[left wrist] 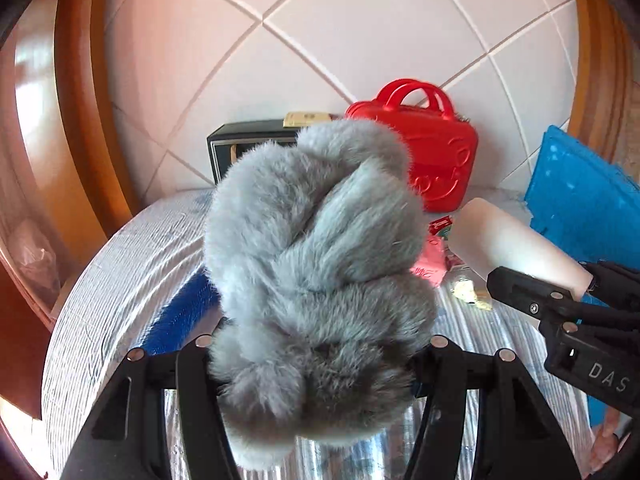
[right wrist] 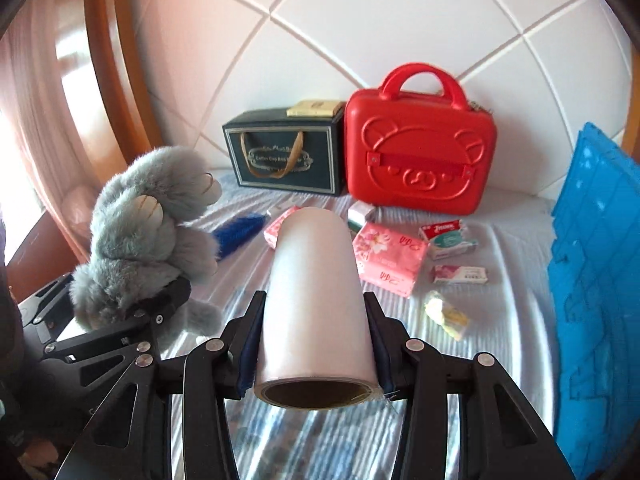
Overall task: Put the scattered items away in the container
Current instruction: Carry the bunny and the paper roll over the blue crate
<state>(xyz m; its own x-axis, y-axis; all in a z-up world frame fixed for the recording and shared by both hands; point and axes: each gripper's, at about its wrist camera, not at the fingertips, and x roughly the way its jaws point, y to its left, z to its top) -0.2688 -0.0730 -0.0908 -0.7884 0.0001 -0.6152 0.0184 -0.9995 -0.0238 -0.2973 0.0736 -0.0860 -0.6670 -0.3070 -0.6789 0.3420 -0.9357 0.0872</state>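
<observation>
The right tool is clamped on a roll. Its two sides press the roll near the open end, and the roll pokes out ahead of the tool, up off the bed. The roll looks stiff and light, I think, because it has a hollow brown tube inside. Its skin is smooth and shiny, so it may slip. The middle of its round body looks like the best place to hold it, not the thin end.

The left tool is squeezed on a toy. The toy fills the space between the sides and sticks up in front of the tool, lifted off the bed. It is gray and very fluffy, with pale paws. It looks soft and squashy and light. It will bend and flop, so a hold on the fat middle seems safest.

Past the right tool, tissue packs lie spread on the striped bed. They are pink, and some are white. They look soft and light too. A small yellow thing lies nearer, just to the right, and a blue brush lies to the left.

Farther off stand a dark box and a red case, side by side at the wall. A blue crate stands at the far right. I think that is where the things go.
</observation>
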